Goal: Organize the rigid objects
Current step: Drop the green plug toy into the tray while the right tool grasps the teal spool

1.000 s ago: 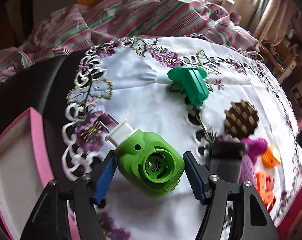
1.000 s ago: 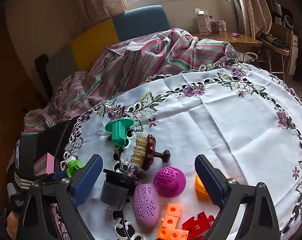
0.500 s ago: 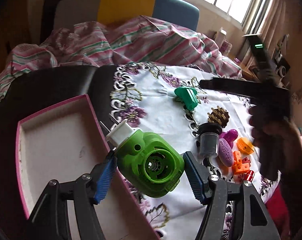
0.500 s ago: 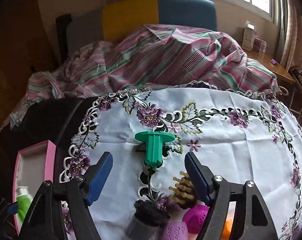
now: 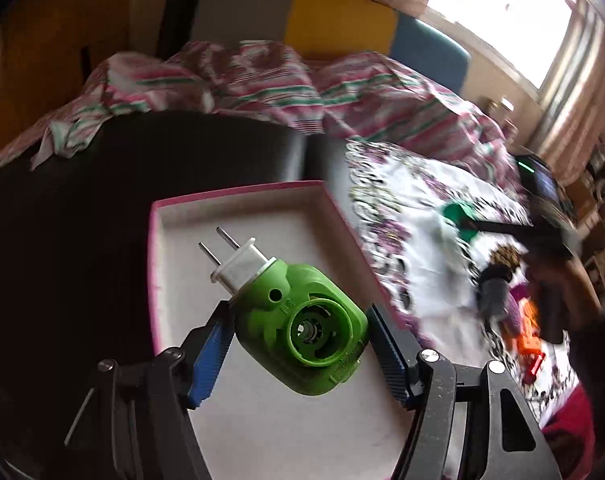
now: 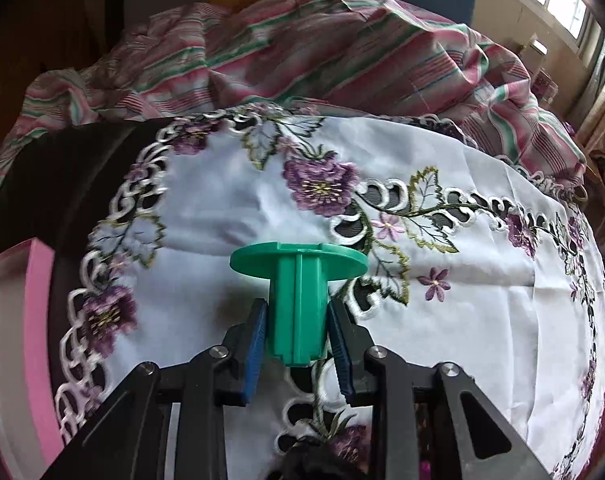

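Over the pink tray, left claw pinches a glossy green plug; right claw closing, seemingly gripping a ribbed teal spool.

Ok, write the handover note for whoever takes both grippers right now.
Left gripper: shut on the green plug-in device, held over the pink box; not yet set down.
Right gripper: jaws closing on the stem of the teal spool, which lies on the white tablecloth.
Done: nothing shows in the box.
Left: drop the device in, bring the spool over, then the other small toys, blurred on the cloth.
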Demonstrator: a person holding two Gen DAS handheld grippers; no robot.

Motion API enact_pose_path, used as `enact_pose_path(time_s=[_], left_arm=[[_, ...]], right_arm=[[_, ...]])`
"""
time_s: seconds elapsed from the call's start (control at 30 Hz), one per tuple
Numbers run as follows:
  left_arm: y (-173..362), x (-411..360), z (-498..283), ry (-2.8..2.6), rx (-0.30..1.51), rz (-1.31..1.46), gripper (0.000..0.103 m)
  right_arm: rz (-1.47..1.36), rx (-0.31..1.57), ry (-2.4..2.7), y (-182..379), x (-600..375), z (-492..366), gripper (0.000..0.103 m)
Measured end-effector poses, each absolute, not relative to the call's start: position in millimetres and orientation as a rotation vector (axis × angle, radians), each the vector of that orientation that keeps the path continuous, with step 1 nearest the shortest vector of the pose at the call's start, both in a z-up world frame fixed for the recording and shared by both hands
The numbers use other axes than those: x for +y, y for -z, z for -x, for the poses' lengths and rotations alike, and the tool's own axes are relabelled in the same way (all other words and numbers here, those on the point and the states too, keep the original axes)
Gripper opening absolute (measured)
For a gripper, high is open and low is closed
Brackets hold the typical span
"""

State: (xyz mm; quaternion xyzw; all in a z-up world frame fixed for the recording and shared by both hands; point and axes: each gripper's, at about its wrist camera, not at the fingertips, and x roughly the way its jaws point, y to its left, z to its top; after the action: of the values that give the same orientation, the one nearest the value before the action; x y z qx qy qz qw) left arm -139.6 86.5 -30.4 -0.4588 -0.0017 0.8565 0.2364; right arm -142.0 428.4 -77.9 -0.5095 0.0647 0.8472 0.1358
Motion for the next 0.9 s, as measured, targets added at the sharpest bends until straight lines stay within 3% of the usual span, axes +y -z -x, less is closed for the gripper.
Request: enact_pose_path(time_s=[0.23,0.37,0.9], left_arm=[[46,80,179,-2.372,0.072,1.305,0.068],[55,87,205,-2.392,0.141,1.322,0.068],[63,94,211,-2.505,0.184,1.332,0.069]], right_arm=[[1.538,0.173,-2.629,71,361,79,0.030],[1.600,0.042,-2.636,89,332,66,0.030],[1.585,0.043,-2.664,103,338,65,0.030]])
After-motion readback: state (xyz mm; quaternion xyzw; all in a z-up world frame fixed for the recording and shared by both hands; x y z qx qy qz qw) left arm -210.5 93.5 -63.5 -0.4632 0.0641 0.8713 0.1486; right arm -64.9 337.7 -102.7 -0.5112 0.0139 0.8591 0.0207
